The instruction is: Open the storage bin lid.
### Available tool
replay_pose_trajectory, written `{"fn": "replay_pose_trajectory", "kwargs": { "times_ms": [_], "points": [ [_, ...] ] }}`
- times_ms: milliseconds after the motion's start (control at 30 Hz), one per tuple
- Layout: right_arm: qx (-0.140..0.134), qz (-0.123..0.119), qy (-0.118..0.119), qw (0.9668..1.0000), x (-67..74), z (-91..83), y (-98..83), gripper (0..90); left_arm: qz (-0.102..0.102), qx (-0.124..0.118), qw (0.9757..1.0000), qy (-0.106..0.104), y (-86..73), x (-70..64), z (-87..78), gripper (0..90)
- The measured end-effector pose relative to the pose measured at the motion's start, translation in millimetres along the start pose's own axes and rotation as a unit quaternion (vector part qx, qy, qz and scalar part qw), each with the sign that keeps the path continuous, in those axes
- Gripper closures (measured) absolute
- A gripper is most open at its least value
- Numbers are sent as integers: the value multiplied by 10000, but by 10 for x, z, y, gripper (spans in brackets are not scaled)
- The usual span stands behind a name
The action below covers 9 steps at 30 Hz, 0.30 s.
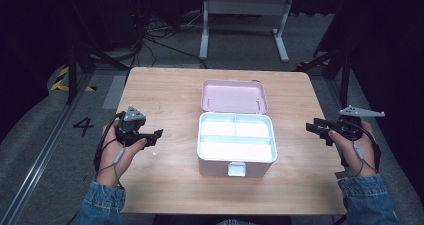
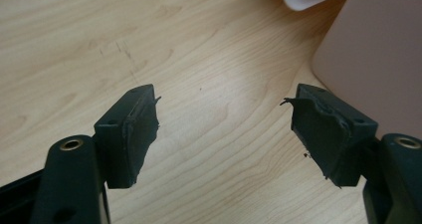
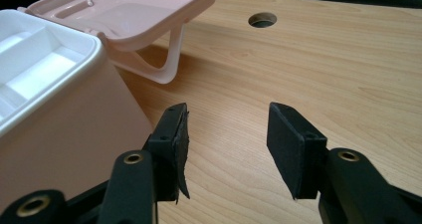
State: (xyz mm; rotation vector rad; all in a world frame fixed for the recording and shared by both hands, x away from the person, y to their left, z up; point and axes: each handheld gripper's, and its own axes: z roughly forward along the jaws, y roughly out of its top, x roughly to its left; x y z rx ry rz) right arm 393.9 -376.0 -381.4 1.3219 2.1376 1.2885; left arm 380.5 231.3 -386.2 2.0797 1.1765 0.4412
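Observation:
A pink box (image 1: 236, 157) stands in the middle of the wooden table, its lid (image 1: 234, 95) folded back flat behind it. Inside sits a white divided tray (image 1: 236, 135) with nothing in its compartments. My left gripper (image 1: 156, 135) hovers low over the table left of the box, jaws wide apart and empty; its own view has the gripper (image 2: 224, 129) over bare wood with the box wall (image 2: 378, 59) at right. My right gripper (image 1: 315, 128) is right of the box, open and empty; its view shows the gripper (image 3: 228, 144), the box (image 3: 64, 134) and the lid (image 3: 129, 10).
The table (image 1: 165, 185) has bare wood to both sides of the box and in front of it. A round cable hole (image 3: 262, 19) lies in the tabletop beyond the right gripper. A white desk frame (image 1: 245, 15) and cables stand on the floor behind.

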Motion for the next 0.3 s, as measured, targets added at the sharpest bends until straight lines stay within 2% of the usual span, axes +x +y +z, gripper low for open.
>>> {"fn": "replay_pose_trajectory", "kwargs": {
  "times_ms": [133,300],
  "points": [
    [93,29,-20,10000,-28,50,-35,519,-122,110,9998,-110,-11,28,32,273],
    [133,6,-41,9999,-28,95,-54,505,-518,15,9970,-582,-2,47,13,252]
  ]
}}
